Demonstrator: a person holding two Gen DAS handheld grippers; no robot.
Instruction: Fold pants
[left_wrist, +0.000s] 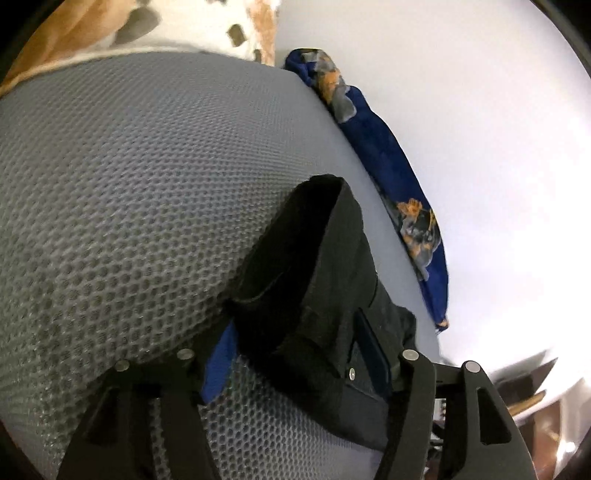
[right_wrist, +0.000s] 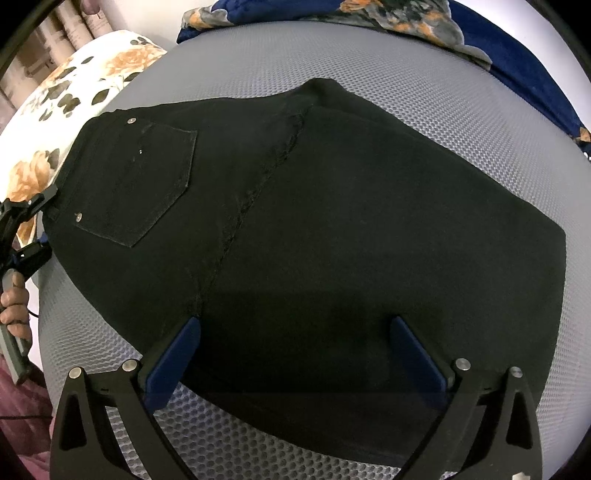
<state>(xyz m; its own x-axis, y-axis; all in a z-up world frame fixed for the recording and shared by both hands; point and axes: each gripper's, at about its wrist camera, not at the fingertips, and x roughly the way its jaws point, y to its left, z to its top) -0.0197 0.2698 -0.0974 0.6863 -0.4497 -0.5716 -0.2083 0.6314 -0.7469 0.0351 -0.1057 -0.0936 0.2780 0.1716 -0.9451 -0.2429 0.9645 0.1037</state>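
Note:
Black pants (right_wrist: 332, 221) lie folded flat on a grey mesh mat (right_wrist: 443, 92), back pocket up at the left. My right gripper (right_wrist: 295, 321) hovers over their near edge, open wide, and its blue pads (right_wrist: 173, 354) touch no fabric fold. My left gripper (right_wrist: 46, 221) sits at the waistband end on the far left. In the left wrist view the thick black waistband (left_wrist: 314, 280) lies between the left gripper's (left_wrist: 295, 332) spread fingers. The blue pads (left_wrist: 218, 362) stand beside the cloth without pinching it.
A blue cloth with orange flowers (left_wrist: 388, 155) (right_wrist: 480, 33) runs along the mat's far edge by a white wall (left_wrist: 480, 110). A floral cream pillow (right_wrist: 74, 96) lies beyond the waistband. A person's hand (right_wrist: 14, 302) holds the left gripper's handle.

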